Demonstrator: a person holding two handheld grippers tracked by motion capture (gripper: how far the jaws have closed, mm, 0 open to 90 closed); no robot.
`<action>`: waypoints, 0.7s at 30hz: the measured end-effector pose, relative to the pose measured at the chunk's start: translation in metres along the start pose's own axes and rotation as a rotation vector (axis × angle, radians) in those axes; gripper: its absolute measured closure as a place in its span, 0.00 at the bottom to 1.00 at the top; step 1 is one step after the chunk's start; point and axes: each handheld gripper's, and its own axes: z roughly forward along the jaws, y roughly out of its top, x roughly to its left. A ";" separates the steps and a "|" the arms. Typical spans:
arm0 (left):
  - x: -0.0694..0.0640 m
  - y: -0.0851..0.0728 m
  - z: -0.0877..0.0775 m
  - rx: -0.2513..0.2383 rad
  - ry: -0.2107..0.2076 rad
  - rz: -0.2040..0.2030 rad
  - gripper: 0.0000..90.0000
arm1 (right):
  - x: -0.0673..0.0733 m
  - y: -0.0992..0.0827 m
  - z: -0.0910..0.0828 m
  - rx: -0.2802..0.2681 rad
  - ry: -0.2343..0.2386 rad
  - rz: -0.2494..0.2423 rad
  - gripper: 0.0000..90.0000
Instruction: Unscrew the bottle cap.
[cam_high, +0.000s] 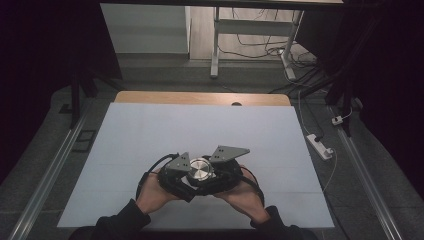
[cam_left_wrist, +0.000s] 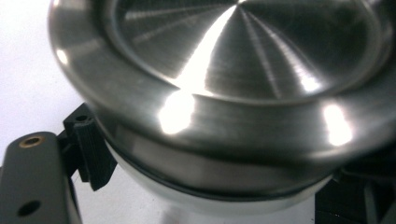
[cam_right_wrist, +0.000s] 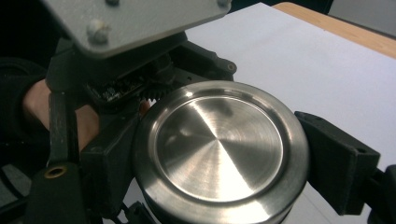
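**Steel tin held between both grippers**

Our right gripper has its jaws clamped on the sides of a round steel tin. Our left gripper closes on it too. We hold it near the white table's front edge.

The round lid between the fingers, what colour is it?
Shiny silver, brushed steel lid; clearest in the right gripper view.

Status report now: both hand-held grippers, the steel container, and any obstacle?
Left hand-held gripper and right hand-held gripper both shut on the steel container. Container between them above the white table. No obstacle seen.
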 end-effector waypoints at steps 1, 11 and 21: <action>0.000 0.000 -0.001 0.001 -0.005 0.005 0.17 | 0.000 0.000 -0.001 -0.002 0.006 0.002 0.21; -0.002 0.002 -0.005 0.002 -0.157 0.108 0.17 | -0.011 -0.001 -0.009 -0.001 0.214 -0.055 0.21; -0.015 0.005 -0.005 -0.011 -0.295 0.246 0.17 | -0.018 -0.007 -0.017 -0.030 0.525 -0.193 0.19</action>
